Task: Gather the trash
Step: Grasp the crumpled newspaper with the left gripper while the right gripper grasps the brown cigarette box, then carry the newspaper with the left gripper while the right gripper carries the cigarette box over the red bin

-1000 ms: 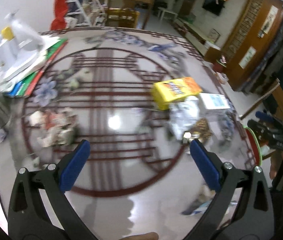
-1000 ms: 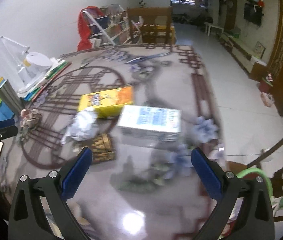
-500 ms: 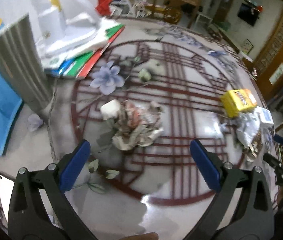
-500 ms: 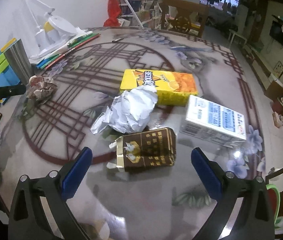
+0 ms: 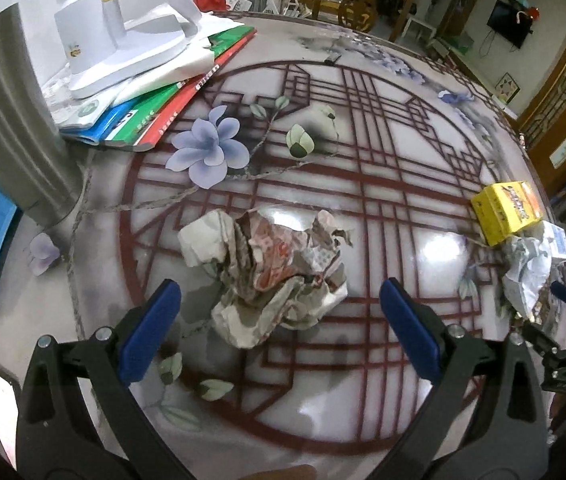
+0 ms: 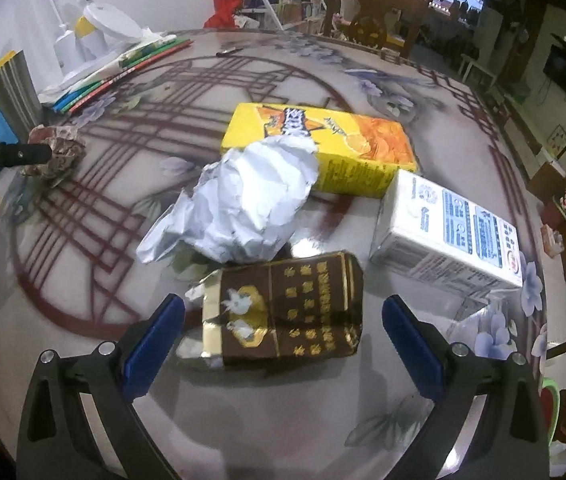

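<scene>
Left claw (image 5: 281,320): spread wide, empty, hanging just over the desk (image 5: 363,408).
Printed paper wad (image 5: 271,272): crumpled, lying between the left claw's blue pads, toward 12 o'clock.
Steel cup (image 5: 7,128): upright at 10 o'clock.
Right claw (image 6: 283,326): spread wide, holding nothing.
Brown carton (image 6: 283,312): flattened, between its pads.
White paper ball (image 6: 243,204): at 12 o'clock, touching the carton.
Yellow box (image 6: 343,148): behind the ball.
White carton (image 6: 447,232): at 2 o'clock.

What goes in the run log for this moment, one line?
left gripper: open, framing crumpled printed paper wad | right gripper: open, framing crushed brown-and-gold carton | nothing held
</scene>
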### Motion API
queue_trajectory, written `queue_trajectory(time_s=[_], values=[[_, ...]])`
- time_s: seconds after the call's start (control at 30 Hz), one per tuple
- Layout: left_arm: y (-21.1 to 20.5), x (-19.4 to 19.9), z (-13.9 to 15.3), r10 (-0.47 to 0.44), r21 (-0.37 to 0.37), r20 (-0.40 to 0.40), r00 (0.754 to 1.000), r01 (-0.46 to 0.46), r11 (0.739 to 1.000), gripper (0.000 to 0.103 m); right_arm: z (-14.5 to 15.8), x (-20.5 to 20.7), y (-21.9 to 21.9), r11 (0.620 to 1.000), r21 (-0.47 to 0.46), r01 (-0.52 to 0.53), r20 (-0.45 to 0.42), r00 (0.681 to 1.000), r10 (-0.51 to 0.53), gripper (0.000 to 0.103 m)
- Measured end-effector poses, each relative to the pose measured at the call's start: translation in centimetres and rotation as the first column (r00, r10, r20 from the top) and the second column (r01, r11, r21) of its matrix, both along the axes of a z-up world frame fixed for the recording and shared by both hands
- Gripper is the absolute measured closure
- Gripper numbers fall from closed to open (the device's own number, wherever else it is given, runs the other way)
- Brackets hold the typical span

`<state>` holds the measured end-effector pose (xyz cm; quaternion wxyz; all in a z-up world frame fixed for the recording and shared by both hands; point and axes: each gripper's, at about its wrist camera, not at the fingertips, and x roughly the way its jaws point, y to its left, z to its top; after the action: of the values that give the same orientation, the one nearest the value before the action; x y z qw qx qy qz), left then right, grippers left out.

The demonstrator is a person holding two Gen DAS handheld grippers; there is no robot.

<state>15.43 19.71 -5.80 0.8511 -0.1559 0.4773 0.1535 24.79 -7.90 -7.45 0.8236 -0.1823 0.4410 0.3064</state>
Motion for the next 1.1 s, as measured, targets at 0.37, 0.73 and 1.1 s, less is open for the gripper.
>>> queue_trajectory(time_s=[0.37,0.73,1.1], values=[[0.2,1.0,-1.5,0.016,-0.001,-0.026,1.0,-0.016,1.0,0.029,-0.4,0.6,-0.1,1.0,-0.002,-0.006,-0.003,1.0,0.006,0.021],[-0.5,0.6,-0.4,-0.017,-0.033,0.007,1.0,0.017,0.999,0.064,0.0,-0.4,-0.1,1.0,-0.007,-0.021,-0.006,1.0,0.021,0.027],[-2.8,-0.5,1.2,-0.054,-0.036,0.056,0.997,0.056,0.998,0.064,2.1,-0.6,-1.7,0.999,0.035,0.016,0.002,1.0,-0.016,0.027]])
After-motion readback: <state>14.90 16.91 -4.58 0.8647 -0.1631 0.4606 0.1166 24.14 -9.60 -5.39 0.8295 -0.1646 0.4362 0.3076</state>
